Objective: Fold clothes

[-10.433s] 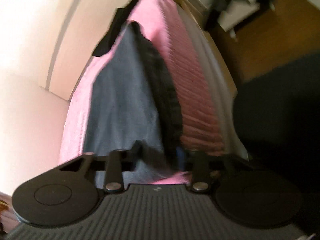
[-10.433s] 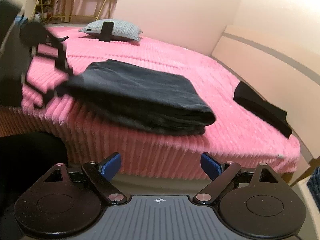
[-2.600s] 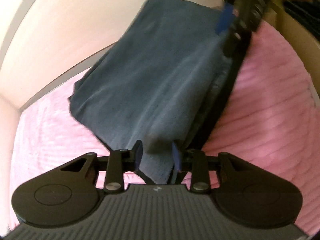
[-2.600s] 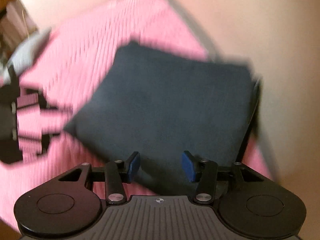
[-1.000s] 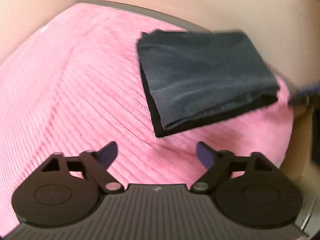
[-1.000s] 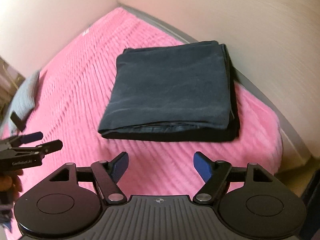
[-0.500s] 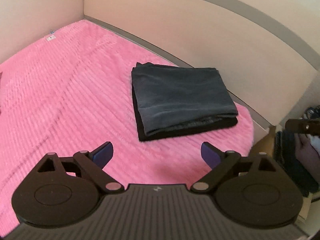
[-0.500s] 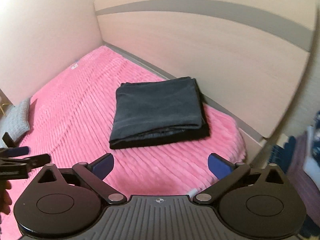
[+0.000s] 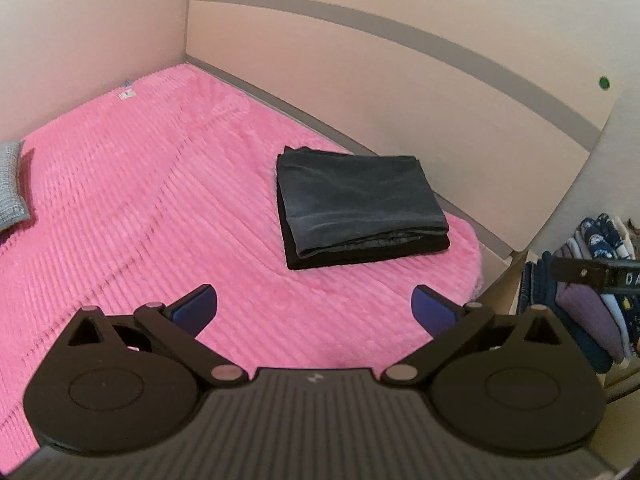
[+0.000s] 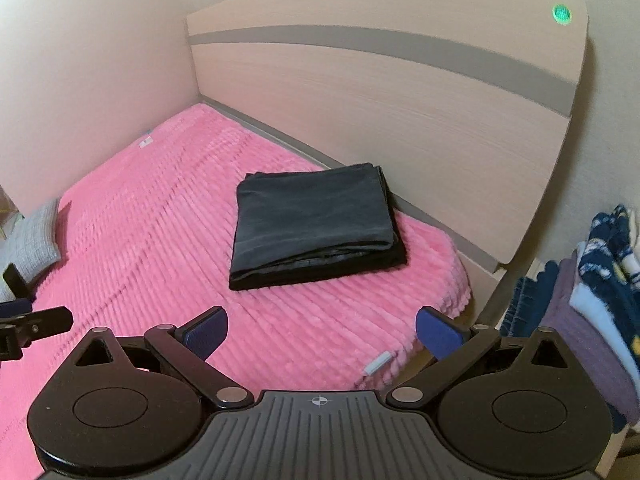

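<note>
Taking the folded dark garment as the reference, the grey pillow lies far to its left at the edge of the pink ribbed blanket, and in the right wrist view the same pillow sits well apart from the garment on that side too. A small white tag is sewn on the blanket beyond and to the left of the garment, near the wall. Nearer the camera than the garment, the left gripper hangs over the blanket with its blue-padded fingers spread wide and nothing between them; its dark tip also shows at the left edge of the right wrist view. The garment itself is a neat rectangular stack of two layers, greyer cloth on top of blacker cloth, lying flat on the blanket near its far right corner, just beside the light wooden headboard. The right gripper is likewise released, fingers wide apart and holding nothing, short of the garment. To the right of the garment, off the bed, stands a pile of folded clothes in blue, purple and white.
</note>
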